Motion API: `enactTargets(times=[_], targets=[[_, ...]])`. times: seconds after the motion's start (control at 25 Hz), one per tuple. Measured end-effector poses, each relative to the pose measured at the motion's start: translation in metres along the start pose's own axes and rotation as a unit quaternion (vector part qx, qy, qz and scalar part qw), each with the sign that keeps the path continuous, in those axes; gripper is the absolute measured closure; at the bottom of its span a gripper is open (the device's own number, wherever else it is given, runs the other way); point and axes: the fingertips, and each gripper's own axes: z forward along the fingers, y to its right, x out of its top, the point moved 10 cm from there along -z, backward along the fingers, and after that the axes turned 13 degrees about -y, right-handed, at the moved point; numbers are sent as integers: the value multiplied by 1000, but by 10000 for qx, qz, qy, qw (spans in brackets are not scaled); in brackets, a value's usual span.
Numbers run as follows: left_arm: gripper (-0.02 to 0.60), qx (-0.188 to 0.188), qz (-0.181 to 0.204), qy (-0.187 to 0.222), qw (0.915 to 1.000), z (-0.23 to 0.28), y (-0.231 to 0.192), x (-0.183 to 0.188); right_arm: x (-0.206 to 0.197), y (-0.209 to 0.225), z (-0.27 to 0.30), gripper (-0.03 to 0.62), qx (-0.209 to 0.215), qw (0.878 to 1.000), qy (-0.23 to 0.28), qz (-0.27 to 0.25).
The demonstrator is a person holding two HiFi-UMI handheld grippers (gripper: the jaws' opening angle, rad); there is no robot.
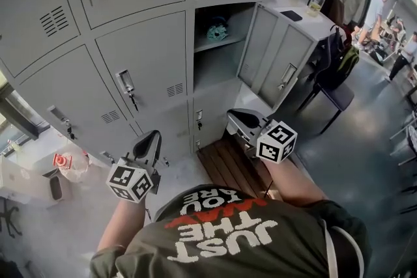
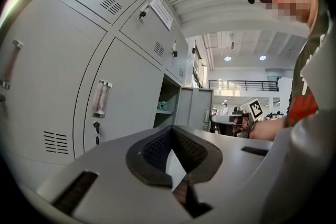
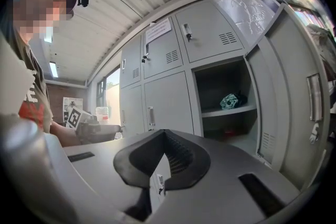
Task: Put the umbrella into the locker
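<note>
A folded teal umbrella (image 1: pixel 217 29) lies on the shelf inside the open locker (image 1: pixel 225 71), whose door (image 1: pixel 277 55) swings out to the right. It also shows in the left gripper view as the umbrella (image 2: pixel 163 106) and in the right gripper view as the umbrella (image 3: pixel 231 100). My left gripper (image 1: pixel 148 142) is held low in front of the shut lockers, left of the open one, jaws shut and empty (image 2: pixel 173 136). My right gripper (image 1: pixel 242 119) hangs below the open locker, apart from the umbrella, also shut with nothing in it (image 3: pixel 165 136).
Shut locker doors with keys (image 1: pixel 127 84) fill the wall to the left. A slatted wooden bench (image 1: pixel 228 166) stands below the lockers. A chair with bags (image 1: pixel 335 71) is to the right, people beyond it. A plastic bag with a red item (image 1: pixel 68 166) lies at the left.
</note>
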Motion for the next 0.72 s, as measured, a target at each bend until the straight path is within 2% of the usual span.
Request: enactTargets(times=[0.72], targets=[[574,-199,68,-80,9997,4,9,-1,-5,-3,-16,562,-147,9999,3,-15]])
